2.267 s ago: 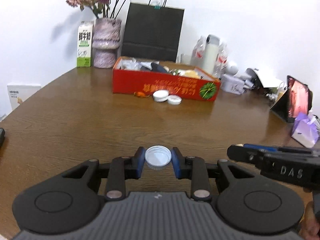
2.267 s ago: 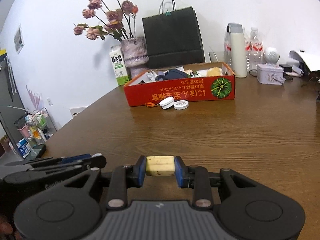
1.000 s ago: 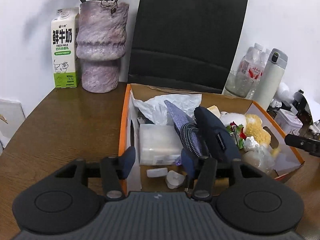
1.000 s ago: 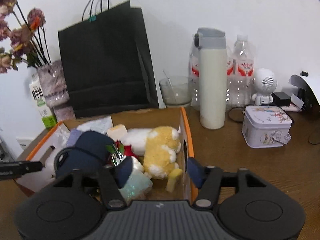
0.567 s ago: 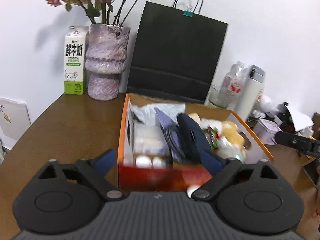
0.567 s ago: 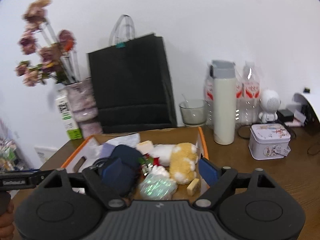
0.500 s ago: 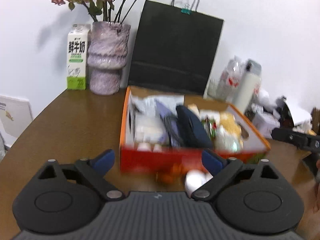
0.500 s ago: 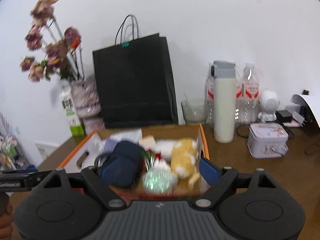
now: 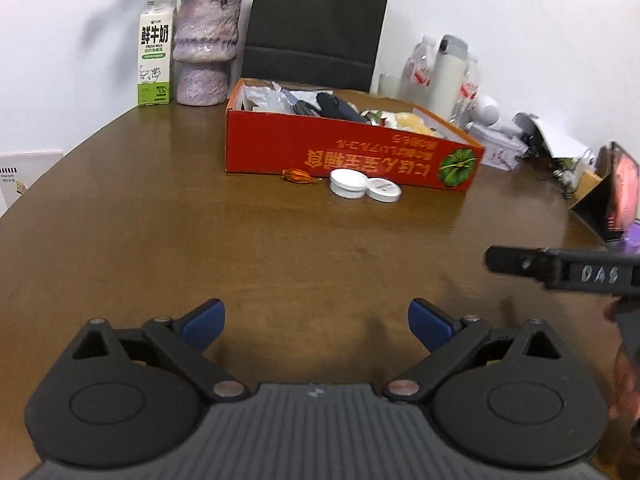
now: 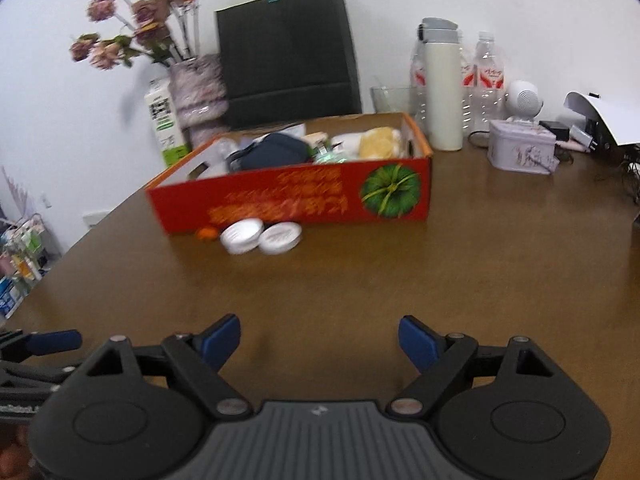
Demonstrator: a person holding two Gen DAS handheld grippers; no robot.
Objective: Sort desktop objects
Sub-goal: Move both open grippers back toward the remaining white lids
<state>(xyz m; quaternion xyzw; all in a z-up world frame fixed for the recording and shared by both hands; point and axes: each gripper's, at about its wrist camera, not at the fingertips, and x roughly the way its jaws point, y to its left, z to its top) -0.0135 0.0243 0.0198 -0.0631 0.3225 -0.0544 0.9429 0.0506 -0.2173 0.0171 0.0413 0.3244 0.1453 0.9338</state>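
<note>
Two white caps lie touching on the counter against the red box, beside an orange bit. My left tongs and right tongs gape empty; I'd straddle one cap, then close.

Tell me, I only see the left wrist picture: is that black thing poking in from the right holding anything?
Observer: No. The right wrist view shows the right gripper open, with nothing between its fingers.
Visitor: My picture cuts off the top of the vase. What's in it?
Observer: Dusty pink flowers on long stems stand in the vase.
Visitor: Anything beyond the table's left edge?
Observer: A small rack of bottles and packets, too blurred to name.
</note>
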